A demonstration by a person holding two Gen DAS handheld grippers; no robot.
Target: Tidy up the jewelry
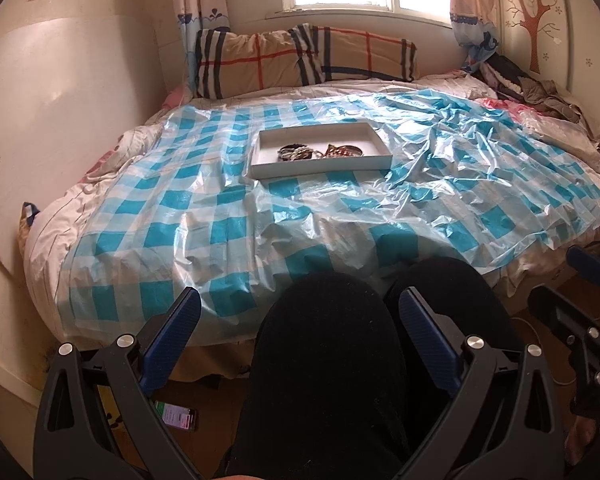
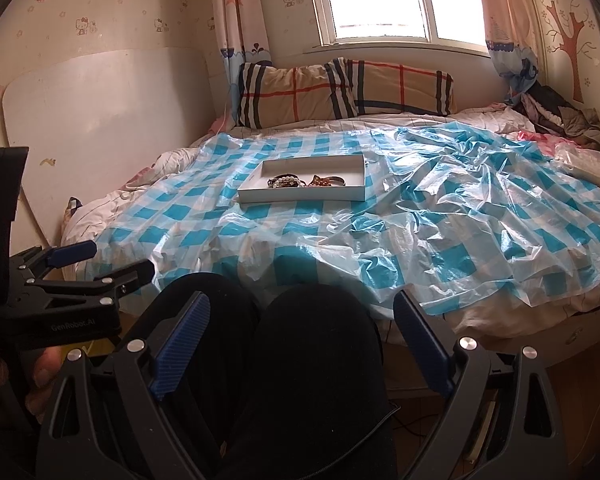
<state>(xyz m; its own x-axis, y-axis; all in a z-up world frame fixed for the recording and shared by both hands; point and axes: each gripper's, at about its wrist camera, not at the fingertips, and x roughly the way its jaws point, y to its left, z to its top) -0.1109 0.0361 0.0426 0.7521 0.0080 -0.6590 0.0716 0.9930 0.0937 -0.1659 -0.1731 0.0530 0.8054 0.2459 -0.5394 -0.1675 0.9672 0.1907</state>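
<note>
A shallow white tray (image 1: 260, 171) lies on the bed's blue-checked plastic sheet, also in the right wrist view (image 2: 256, 196). In it lie a tangle of dark and pearl bracelets (image 1: 294, 152) (image 2: 286, 181) and brown beaded jewelry (image 1: 342, 151) (image 2: 326, 180). My left gripper (image 1: 300, 300) is open and empty, low over the person's black-clad knees, well short of the tray. My right gripper (image 2: 302, 306) is open and empty, likewise over the knees. The left gripper also shows at the left of the right wrist view (image 2: 112, 260).
The crinkled plastic sheet (image 1: 440, 152) covers the bed. Plaid pillows (image 1: 300, 56) sit under the window. A clothes pile (image 1: 540, 92) lies at the far right. A white board (image 2: 100, 120) leans on the left wall. A phone (image 1: 178, 414) lies on the floor.
</note>
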